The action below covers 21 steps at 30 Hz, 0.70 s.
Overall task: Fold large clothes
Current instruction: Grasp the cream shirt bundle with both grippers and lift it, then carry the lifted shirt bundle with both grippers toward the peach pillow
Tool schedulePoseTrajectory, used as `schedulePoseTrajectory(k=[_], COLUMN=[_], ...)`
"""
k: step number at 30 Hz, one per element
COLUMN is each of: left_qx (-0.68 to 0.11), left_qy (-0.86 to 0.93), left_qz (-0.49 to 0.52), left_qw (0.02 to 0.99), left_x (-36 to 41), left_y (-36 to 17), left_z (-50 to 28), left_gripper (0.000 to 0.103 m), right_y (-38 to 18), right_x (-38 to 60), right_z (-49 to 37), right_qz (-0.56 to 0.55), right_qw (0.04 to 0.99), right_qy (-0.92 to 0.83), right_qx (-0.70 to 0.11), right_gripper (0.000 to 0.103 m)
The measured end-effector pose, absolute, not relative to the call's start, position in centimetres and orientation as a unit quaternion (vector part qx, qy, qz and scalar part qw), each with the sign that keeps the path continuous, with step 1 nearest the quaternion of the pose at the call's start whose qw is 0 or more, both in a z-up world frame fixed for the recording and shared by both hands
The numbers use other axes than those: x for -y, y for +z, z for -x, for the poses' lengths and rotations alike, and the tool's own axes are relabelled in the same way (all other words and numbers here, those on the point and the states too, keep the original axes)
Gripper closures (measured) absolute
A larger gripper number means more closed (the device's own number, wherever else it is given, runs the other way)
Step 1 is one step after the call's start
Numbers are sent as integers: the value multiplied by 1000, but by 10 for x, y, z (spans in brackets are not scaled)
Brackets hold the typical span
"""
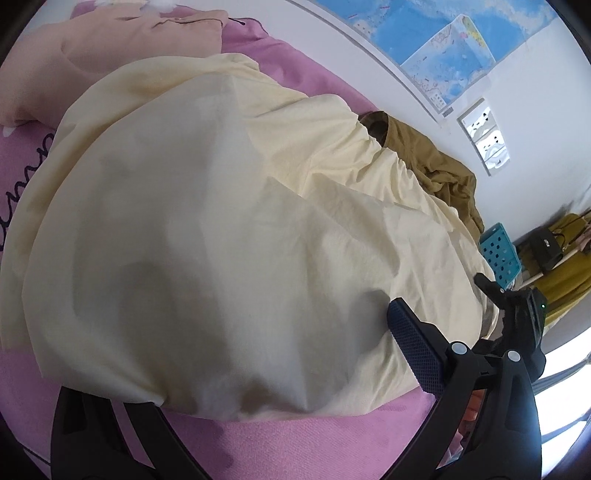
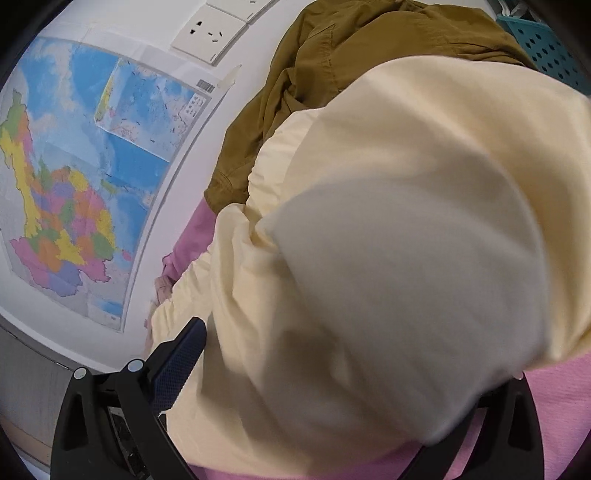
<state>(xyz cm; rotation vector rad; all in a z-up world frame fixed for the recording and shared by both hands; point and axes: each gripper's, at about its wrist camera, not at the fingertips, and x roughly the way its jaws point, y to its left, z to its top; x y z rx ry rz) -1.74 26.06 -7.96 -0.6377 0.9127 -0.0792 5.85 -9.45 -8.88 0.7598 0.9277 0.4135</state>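
Mostly cream garment (image 1: 207, 229) draped over both claws, fingers hidden.

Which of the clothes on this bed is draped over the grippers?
The pale yellow garment. The brown jacket lies bunched by the wall, and the peach garment lies beyond, both untouched.

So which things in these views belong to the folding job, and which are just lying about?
In the job:
cream garment
left gripper
right gripper
pink bedspread

Lying about:
brown garment
peach pillow
wall map
teal basket
wall sockets
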Motion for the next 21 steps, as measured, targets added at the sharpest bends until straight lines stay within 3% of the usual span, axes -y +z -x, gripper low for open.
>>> schedulePoseTrajectory(k=[5,9,10,13,15,17,19,21], left_qx=[-432,-422,-416,-399,-403,-411,-419,-431], left_qy=[-40,-46,-53,-67,-65,-59,-44,-34], left_qz=[310,347,367,419,417,397,386,382], left_qw=[846,836,831,813,812,818,820,817], left_x=[-261,-273,-279,-294,-293,-287,-285,-287], left_y=[-80,-83,-85,-91,-90,-89,-88,-90], left_z=[14,8,6,3,0,-5,-8,-12], left_gripper=[5,5,5,5,6,6,15,41], right_y=[-89,-96,-97,-99,-98,-96,-99,-105], right_x=[86,90,92,93,92,88,88,93], right_z=[-68,-72,-72,-74,-75,-78,-81,-82], right_qz=[-349,-361,-365,-371,-380,-376,-374,-390], right_qw=[810,802,797,790,785,784,783,771], right_qy=[193,199,206,222,231,240,242,252], right_qx=[-431,-433,-434,-436,-430,-431,-435,-436], right_gripper=[6,35,37,37,24,23,39,58])
